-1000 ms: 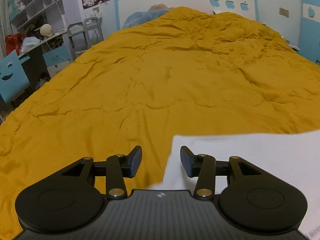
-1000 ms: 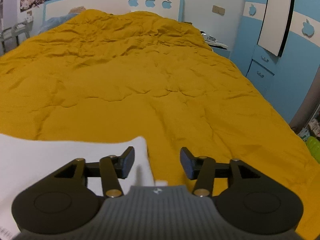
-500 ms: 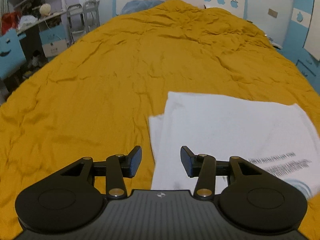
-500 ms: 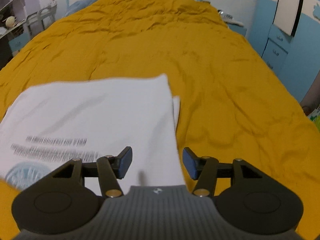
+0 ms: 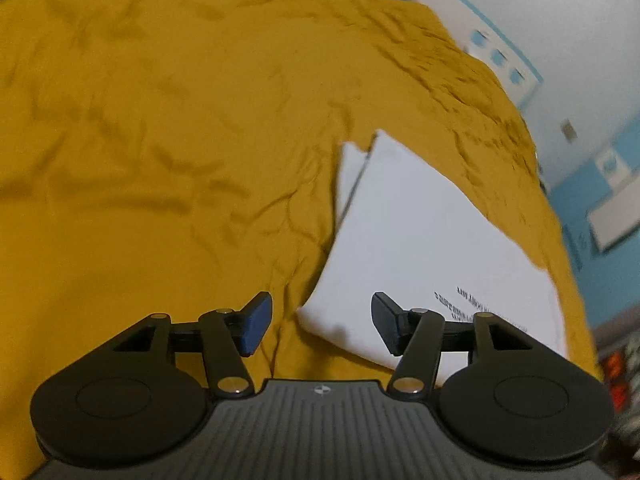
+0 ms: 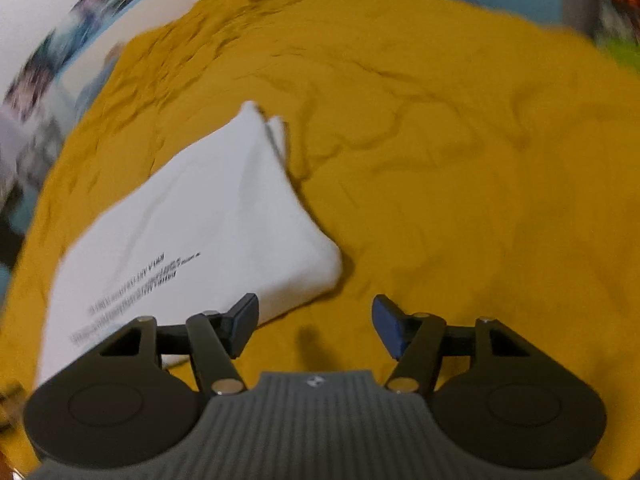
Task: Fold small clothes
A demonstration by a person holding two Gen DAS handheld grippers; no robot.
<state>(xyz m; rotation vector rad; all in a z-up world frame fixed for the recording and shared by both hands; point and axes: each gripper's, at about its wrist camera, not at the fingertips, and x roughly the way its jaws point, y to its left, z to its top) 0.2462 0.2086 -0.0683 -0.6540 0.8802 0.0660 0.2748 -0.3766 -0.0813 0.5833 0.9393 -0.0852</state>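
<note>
A folded white garment (image 5: 416,240) with black printed text lies flat on the mustard-yellow bedspread (image 5: 180,140). In the left wrist view its near left corner sits just ahead of my open, empty left gripper (image 5: 318,326). In the right wrist view the garment (image 6: 200,232) lies left of centre, its near right corner just ahead of my open, empty right gripper (image 6: 316,330), whose left finger overlaps the garment's near edge. Both views are tilted and blurred.
The bedspread (image 6: 460,160) is wrinkled all around the garment. A blue-and-white headboard (image 5: 500,56) and a blue wardrobe (image 5: 600,200) stand beyond the bed. Room clutter shows at the frame edges.
Both grippers have pulled back and tilted outward from the garment. The garment now lies whole on the bed, with its near corners ahead of the fingers instead of under them.
</note>
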